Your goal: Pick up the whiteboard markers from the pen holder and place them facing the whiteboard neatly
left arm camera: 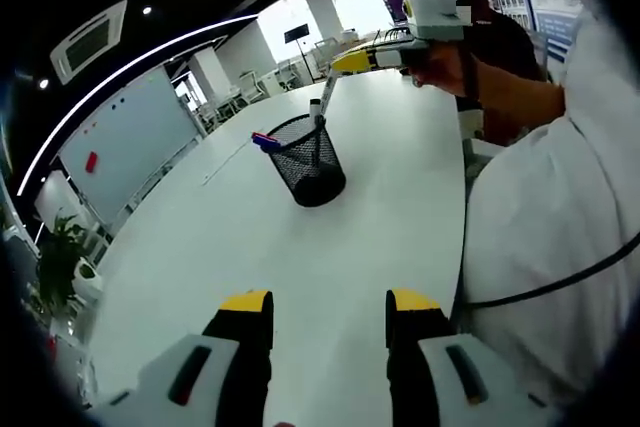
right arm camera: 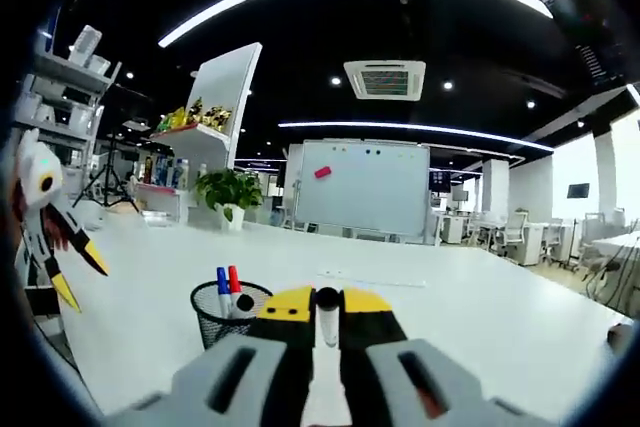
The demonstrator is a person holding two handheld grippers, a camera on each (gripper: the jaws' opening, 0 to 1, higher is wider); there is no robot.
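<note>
above the mesh pen holder, one clamped marker, three inside

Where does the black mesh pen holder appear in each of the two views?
Left gripper view: pen holder stands on the white table, centre, slightly above middle.
Right gripper view: pen holder lower left, beside the right gripper.
Shared landmark: whiteboard.
</note>
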